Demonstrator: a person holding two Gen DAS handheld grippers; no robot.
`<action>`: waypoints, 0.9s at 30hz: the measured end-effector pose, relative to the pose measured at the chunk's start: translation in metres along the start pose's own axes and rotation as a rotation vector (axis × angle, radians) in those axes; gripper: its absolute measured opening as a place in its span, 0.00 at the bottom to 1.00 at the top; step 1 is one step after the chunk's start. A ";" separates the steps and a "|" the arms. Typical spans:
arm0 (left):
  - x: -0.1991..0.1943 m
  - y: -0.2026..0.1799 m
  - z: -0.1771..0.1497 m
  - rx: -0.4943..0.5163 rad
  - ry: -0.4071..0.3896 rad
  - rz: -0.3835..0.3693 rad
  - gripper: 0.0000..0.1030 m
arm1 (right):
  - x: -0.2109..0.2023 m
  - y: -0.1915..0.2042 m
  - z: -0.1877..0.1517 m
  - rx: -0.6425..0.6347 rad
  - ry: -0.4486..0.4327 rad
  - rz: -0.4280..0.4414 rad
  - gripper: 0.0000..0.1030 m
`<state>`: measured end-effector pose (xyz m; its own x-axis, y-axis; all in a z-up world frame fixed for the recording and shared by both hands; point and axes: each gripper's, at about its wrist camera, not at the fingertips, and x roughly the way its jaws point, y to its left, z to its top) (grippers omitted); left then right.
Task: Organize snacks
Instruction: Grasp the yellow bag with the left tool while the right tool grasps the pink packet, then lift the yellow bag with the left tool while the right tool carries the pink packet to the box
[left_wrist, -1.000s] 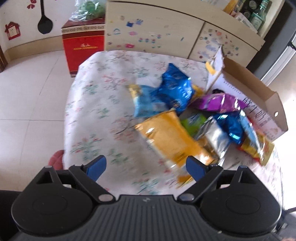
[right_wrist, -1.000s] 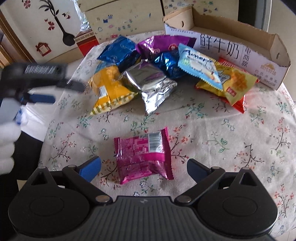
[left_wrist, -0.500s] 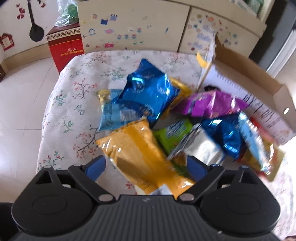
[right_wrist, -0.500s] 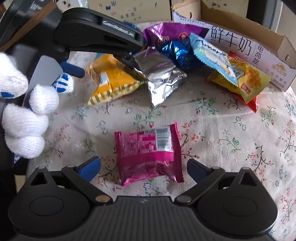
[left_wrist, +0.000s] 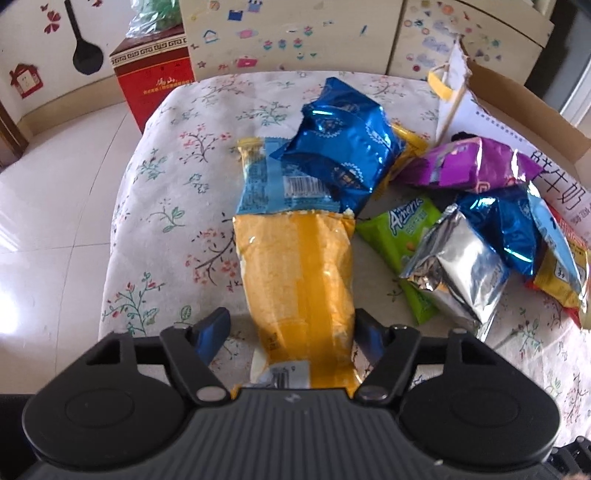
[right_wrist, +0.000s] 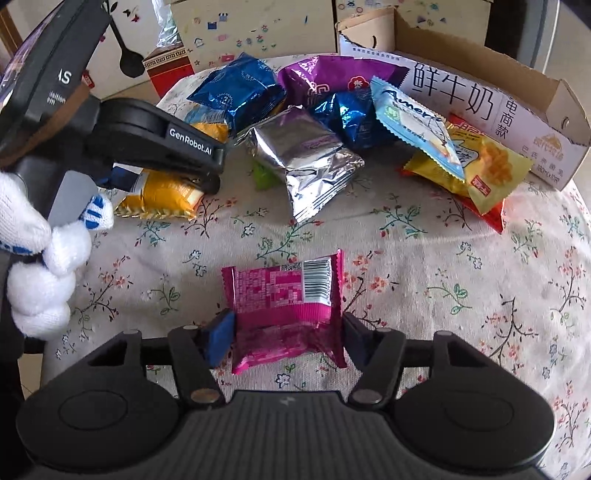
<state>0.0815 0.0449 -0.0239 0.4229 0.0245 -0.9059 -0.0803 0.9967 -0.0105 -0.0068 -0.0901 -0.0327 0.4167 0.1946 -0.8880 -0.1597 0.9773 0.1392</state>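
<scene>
Both grippers are closing at once. The left gripper (left_wrist: 290, 328) is coming in around the near end of the yellow bag (left_wrist: 295, 280); its right pad looks to be touching the bag's edge, while the left pad is standing clear with cloth showing in the gap. The right gripper (right_wrist: 286, 332) is squeezing in on the pink pack (right_wrist: 286, 306), lying alone near the table's (right_wrist: 461, 295) front edge, both pads right at its sides.

So this is the pick-up step, two snacks at a time. Next, I'm judging, each grip needs to firm up before lifting towards the box (right_wrist: 480, 96), which is waiting open at the far right.

Counting: one box, one pink pack, one yellow bag, and about nine more packets in the heap, some overlapping.
</scene>
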 end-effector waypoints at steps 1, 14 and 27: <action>0.001 -0.001 0.000 0.005 -0.003 0.005 0.72 | 0.000 -0.001 0.000 0.000 0.001 0.002 0.66; -0.003 -0.010 -0.002 0.075 -0.055 0.000 0.54 | 0.011 0.011 0.004 -0.039 -0.036 -0.065 0.72; -0.030 0.002 -0.013 0.067 -0.108 -0.056 0.51 | -0.012 0.008 0.008 -0.024 -0.114 0.024 0.54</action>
<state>0.0566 0.0455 -0.0024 0.5196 -0.0267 -0.8540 0.0047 0.9996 -0.0284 -0.0058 -0.0842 -0.0171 0.5117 0.2272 -0.8286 -0.1916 0.9703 0.1477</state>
